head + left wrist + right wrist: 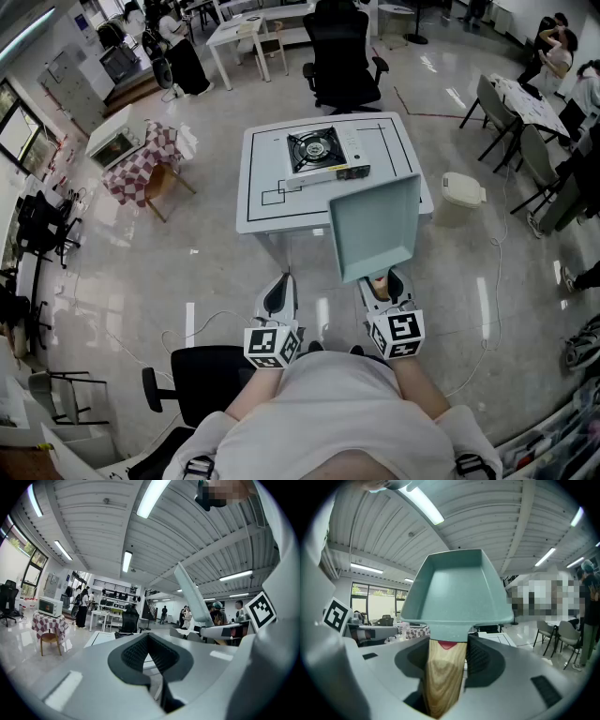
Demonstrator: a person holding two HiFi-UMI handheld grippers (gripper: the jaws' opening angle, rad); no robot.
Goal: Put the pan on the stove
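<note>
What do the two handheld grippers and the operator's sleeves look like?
The left gripper and right gripper have light grey moulded shells with black ribbed pads. Each carries a white cube printed with black square markers. The person wears a white short-sleeved top.

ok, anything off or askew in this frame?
Nothing stands out. The pan is in the air, empty, its handle clamped in the right gripper. The stove sits bare on the table, nothing spilled. The left gripper is shut and empty.
</note>
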